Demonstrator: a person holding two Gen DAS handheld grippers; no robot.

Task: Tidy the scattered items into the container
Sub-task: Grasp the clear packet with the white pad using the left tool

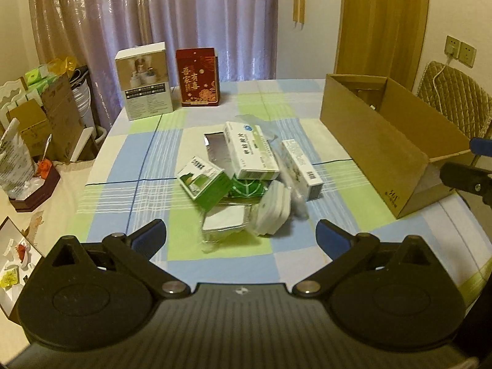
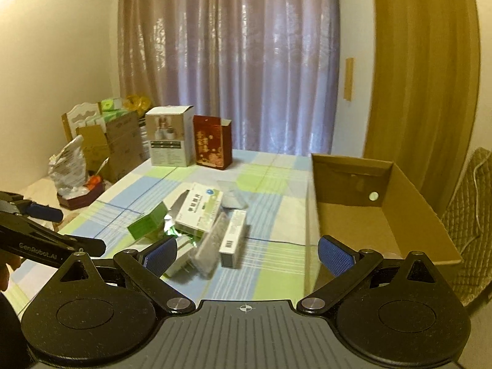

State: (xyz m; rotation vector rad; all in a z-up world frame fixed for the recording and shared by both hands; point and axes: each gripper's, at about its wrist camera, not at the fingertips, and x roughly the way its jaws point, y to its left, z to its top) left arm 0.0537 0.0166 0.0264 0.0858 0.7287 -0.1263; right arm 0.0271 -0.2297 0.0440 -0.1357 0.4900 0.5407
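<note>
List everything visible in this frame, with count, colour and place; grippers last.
cardboard box: one, brown, open, right side of table
pile of small packages: several, white and green boxes plus clear wrappers, table centre
white carton: one, upright, far left of table
red carton: one, upright, beside white carton
tablecloth: one, blue, green and white check
curtain: purple, behind table
padded chair: one, tan, behind the box
left gripper: open, near the pile
right gripper: open, between pile and box
</note>
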